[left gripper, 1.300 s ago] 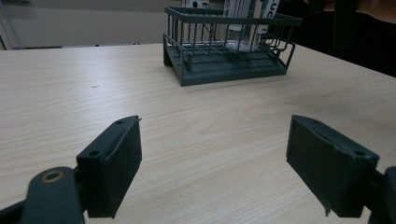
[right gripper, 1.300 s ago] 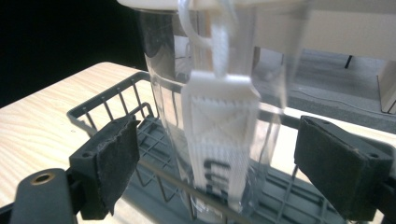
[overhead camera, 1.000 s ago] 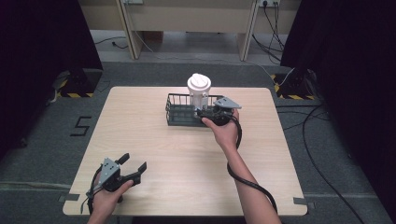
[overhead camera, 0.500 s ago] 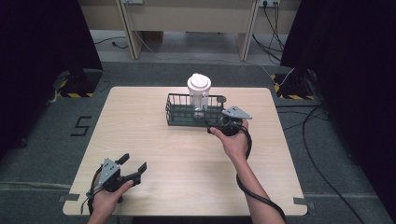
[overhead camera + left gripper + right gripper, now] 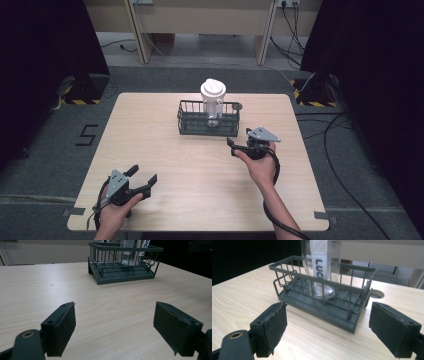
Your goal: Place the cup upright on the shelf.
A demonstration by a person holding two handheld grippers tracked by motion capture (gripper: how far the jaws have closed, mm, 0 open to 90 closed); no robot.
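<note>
Both jaws wide and empty, your right tool (image 5: 242,145) had backed off the basket (image 5: 208,124) ahead, leaving the bottle (image 5: 213,98) placed inside.

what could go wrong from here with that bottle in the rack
1. The tall bottle stands upright well above the rim of the low wire rack, so a bump could tip it over.
2. The right hand-held gripper sits open just in front of the rack; pushing forward might shove the rack across the table.
3. The bottle looks clear and smooth, so a grasp may slip.
</note>
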